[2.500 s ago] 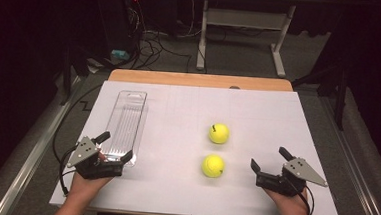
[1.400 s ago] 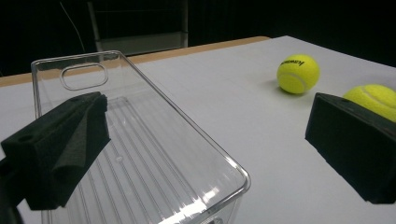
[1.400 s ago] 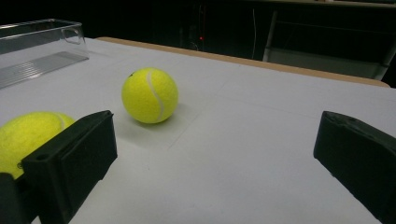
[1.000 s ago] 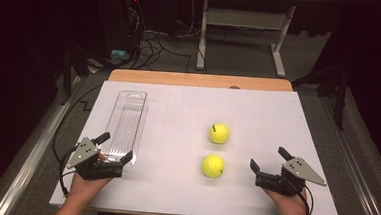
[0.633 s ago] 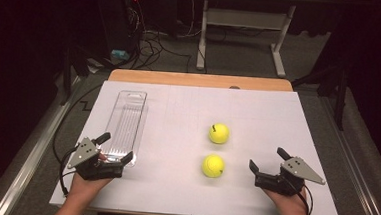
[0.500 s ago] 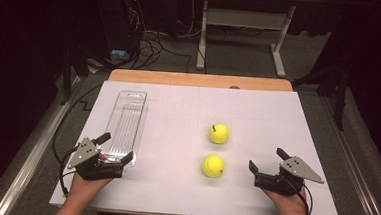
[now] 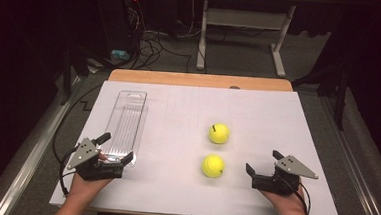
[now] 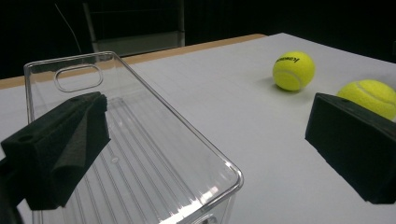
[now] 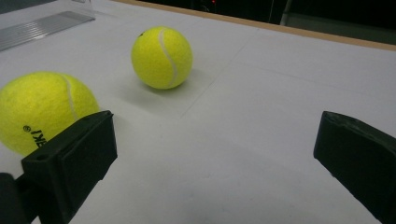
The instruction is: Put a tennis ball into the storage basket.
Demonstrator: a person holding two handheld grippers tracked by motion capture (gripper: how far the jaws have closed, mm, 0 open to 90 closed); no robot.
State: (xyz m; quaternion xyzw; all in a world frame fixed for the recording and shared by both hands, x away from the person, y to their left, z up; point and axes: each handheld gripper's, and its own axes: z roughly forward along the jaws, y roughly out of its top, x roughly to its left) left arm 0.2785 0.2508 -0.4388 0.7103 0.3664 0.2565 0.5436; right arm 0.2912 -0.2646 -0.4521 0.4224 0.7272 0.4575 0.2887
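The near tennis ball [image 7: 213, 165], resting on the bench [image 7: 258, 116] just left of the wide-open, empty right hand-held gripper [image 7: 262, 168], looks light, fuzzy and springy, best pinched across its middle.

bare table [image 7: 173, 186] between grippers, near ball [image 7: 213, 165] beside right gripper [image 7: 263, 168]

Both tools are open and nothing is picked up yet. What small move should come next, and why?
Probably slide the right tool left so its open jaws straddle the near tennis ball. That ball lies loose on the white sheet just left of it, nearer than the far ball, while the left tool already sits at the clear tray's near end.
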